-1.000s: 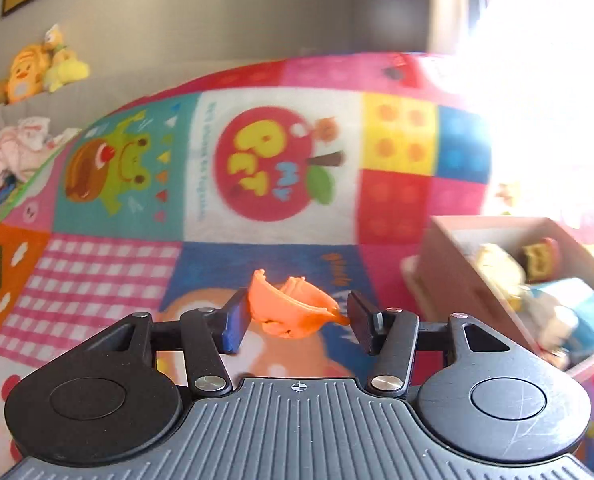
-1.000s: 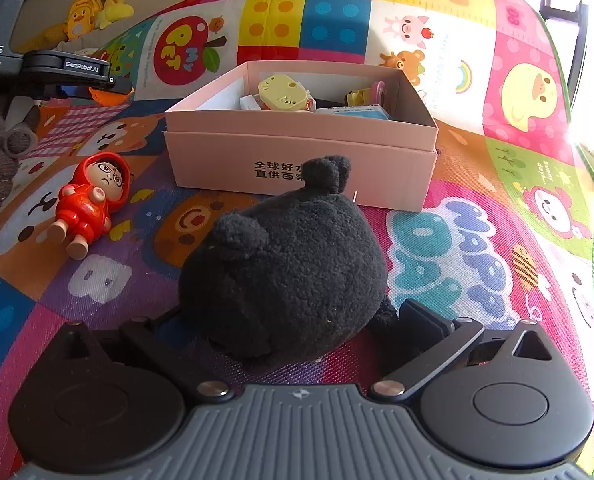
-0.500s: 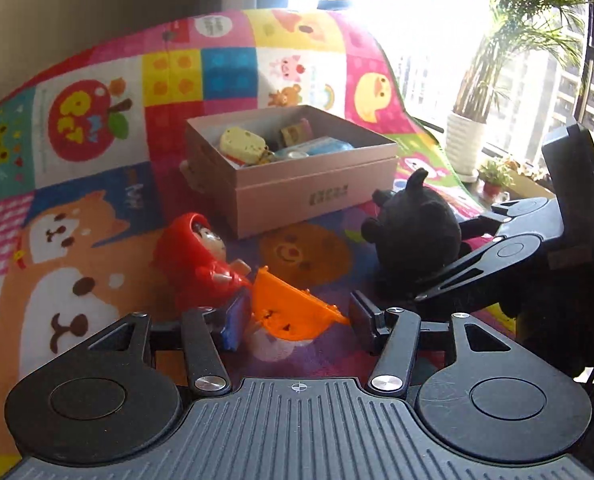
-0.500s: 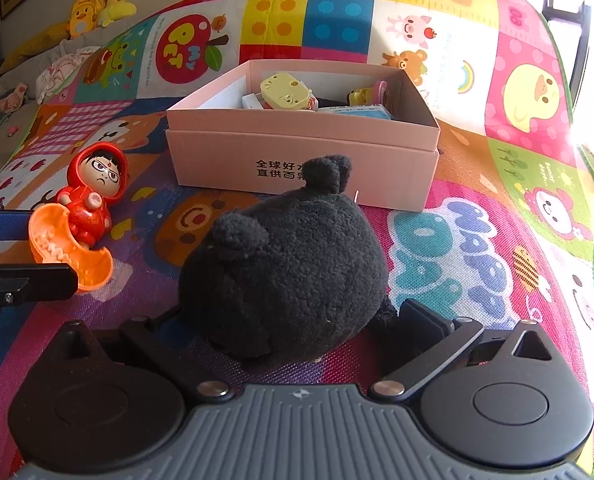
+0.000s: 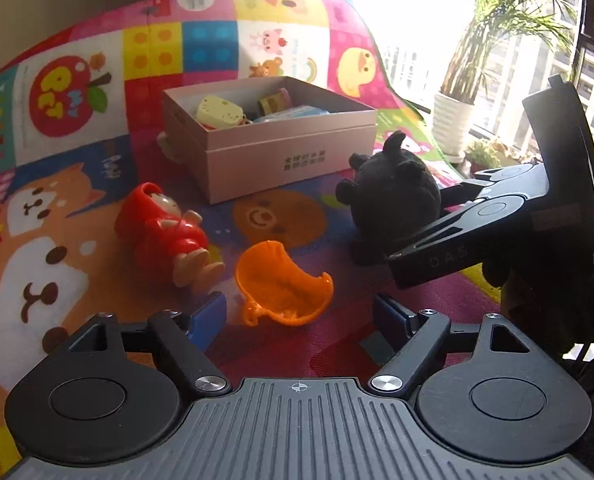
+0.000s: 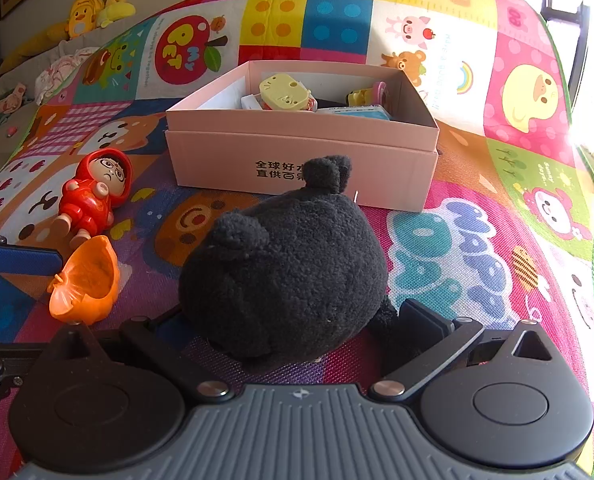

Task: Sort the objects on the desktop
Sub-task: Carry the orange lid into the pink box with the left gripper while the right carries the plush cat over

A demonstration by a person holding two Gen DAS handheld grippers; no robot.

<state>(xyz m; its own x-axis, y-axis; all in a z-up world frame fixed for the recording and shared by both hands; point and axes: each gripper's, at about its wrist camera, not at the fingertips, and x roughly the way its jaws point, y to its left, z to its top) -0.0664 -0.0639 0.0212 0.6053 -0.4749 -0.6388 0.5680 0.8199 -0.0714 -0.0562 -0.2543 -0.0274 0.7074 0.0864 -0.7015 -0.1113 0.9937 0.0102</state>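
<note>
L jaws: your left gripper (image 5: 299,312) is opening, orange shell (image 5: 283,284) lies loose between pads, on mat (image 5: 69,240).
R jaws: your right gripper (image 6: 293,320) straddles black plush (image 6: 285,276); can't tell if squeezing.
Red doll (image 5: 165,232): lying just beside shell.
Pink box (image 6: 301,152): behind plush, holds toys.

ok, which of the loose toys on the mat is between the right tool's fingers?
The black plush. The red doll and orange shell lie off to its left.
</note>
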